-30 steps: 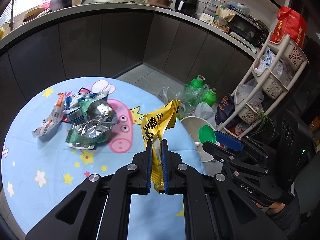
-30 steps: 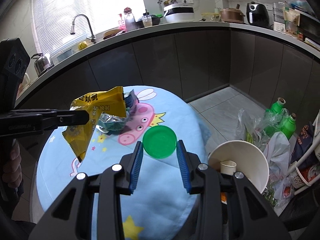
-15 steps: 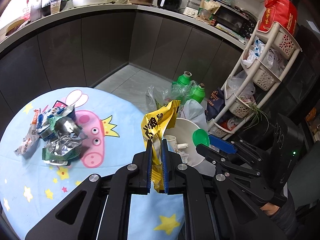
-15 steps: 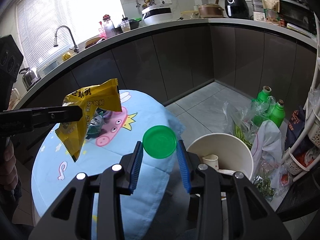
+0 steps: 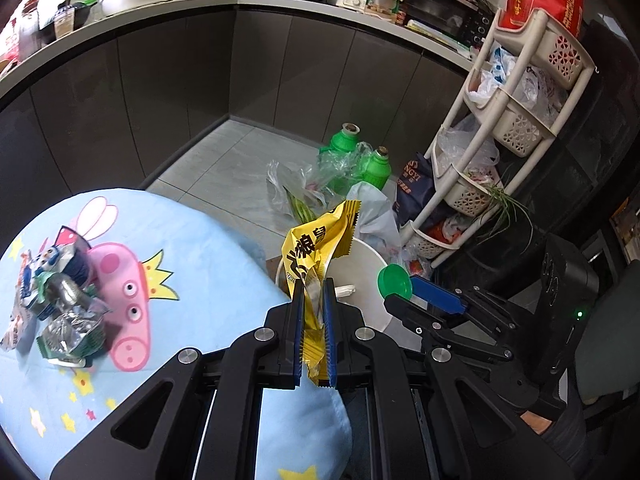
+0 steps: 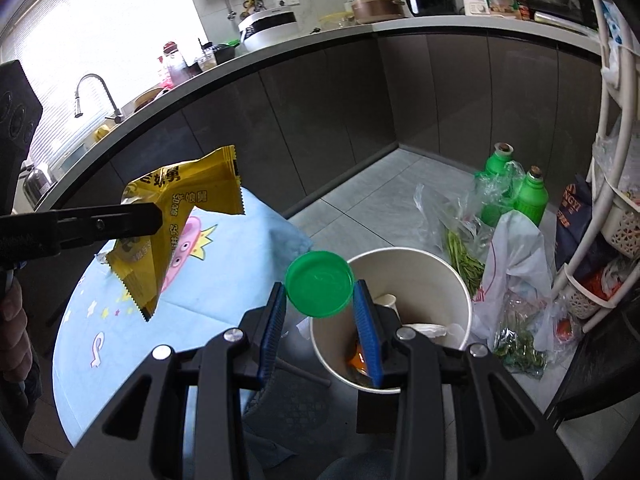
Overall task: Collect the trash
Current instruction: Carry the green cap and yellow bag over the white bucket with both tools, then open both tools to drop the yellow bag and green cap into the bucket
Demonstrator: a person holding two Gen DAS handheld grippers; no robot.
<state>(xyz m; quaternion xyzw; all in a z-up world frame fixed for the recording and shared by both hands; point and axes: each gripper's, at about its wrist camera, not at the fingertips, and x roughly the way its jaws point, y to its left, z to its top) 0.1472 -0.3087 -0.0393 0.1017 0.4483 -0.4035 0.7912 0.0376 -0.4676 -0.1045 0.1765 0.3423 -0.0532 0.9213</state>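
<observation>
My left gripper [image 5: 313, 300] is shut on a yellow snack wrapper [image 5: 316, 248], which sticks up between its blue pads at the table's right edge, near the white bin [image 5: 370, 258]. In the right wrist view that yellow wrapper [image 6: 180, 216] hangs from the left gripper's black fingers [image 6: 132, 220] over the table. My right gripper [image 6: 320, 300] is shut on a green plastic lid [image 6: 320, 288], held just above the near left rim of the white bin [image 6: 416, 256]. The bin holds a paper cup and other scraps. The green lid [image 5: 394, 280] also shows in the left wrist view.
A pile of foil and printed wrappers [image 5: 60, 304] lies on the round table with a blue cartoon cloth [image 5: 200, 280]. Green bottles [image 6: 516, 184] and plastic bags [image 6: 516, 264] crowd the floor behind the bin. A white basket rack [image 5: 516, 120] stands at right. Dark cabinets ring the room.
Both grippers have swung right, off the table and toward the white bin, carrying the yellow wrapper and the green lid. The lid now sits over the bin's rim.
</observation>
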